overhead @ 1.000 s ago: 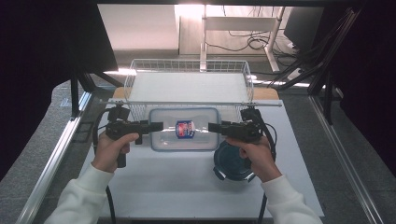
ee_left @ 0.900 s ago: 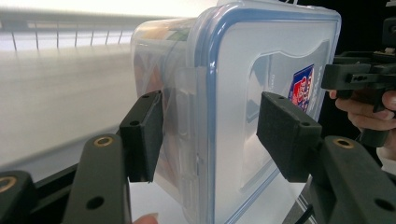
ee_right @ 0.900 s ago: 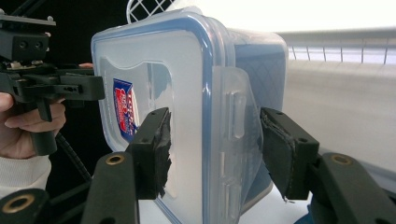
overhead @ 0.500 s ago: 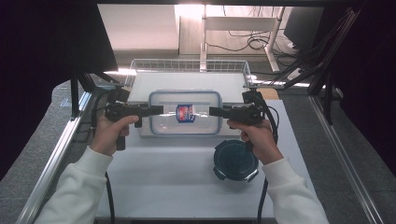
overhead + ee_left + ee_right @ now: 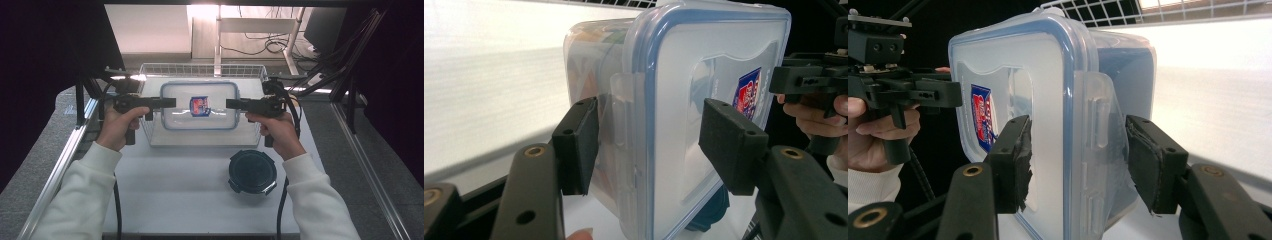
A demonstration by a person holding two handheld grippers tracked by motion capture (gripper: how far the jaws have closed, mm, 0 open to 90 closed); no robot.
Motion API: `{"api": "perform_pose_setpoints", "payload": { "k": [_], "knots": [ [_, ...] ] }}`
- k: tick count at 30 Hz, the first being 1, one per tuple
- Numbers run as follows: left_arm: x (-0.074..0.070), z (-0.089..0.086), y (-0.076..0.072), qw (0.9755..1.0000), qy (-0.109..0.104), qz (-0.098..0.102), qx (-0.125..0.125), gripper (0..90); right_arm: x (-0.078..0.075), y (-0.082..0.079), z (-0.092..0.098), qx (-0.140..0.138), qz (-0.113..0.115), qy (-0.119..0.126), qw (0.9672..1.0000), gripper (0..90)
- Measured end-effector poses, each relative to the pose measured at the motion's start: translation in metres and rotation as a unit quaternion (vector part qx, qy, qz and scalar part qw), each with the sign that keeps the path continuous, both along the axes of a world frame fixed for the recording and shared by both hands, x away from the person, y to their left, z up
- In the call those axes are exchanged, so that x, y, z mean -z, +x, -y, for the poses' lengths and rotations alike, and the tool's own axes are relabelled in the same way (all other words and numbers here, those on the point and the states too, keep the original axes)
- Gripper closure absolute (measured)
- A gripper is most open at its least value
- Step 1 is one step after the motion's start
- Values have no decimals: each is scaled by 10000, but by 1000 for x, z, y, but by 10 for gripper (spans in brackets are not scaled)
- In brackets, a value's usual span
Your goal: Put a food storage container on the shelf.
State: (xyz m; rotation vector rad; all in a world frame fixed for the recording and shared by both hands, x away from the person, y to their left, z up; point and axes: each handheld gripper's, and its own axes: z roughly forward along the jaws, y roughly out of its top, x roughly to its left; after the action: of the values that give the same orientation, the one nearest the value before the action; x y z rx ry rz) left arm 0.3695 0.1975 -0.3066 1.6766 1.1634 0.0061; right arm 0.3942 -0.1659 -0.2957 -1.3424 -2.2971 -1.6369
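A clear rectangular container with a blue-rimmed lid and a red and blue label hangs in the air over the front of the wire basket. My left gripper is shut on its left end and my right gripper is shut on its right end. In the left gripper view the pads squeeze the container across its lid and base at a side latch. The right gripper view has the same grip, with the pads on the container by its latch.
A round dark container with a clip lid sits on the white table near my right forearm. The wire basket stands at the table's far edge. Metal rails run along both sides, and cables and a chair base lie beyond.
Both grippers have lifted the container off the table and carried it away from the person, from in front of the basket to above its front part.
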Motion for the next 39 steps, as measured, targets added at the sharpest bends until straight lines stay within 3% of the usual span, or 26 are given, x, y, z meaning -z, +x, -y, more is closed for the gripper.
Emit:
{"api": "perform_pose_setpoints", "payload": {
  "k": [9, 24, 27, 36, 39],
  "knots": [
    [-17, 2, 23, 10000, 23, 6, 31, 420, -15, 21, 4, 26, 16, 88, 10000, 460],
    [-23, 4, 60, 9999, 50, -66, 65, 418, -20, 55, 7, 96, -79, 179, 9998, 465],
    [-18, 4, 68, 9998, 63, -177, 76, 417, -18, 60, 6, 121, -130, 177, 9997, 465],
    [-11, 3, 82, 9995, -11, -301, -74, 418, -5, 80, 2, 232, -455, 214, 9985, 445],
    [-9, 4, 87, 9993, -40, -343, -131, 413, -3, 87, 2, 333, -677, 290, 9967, 437]
  ]
}}
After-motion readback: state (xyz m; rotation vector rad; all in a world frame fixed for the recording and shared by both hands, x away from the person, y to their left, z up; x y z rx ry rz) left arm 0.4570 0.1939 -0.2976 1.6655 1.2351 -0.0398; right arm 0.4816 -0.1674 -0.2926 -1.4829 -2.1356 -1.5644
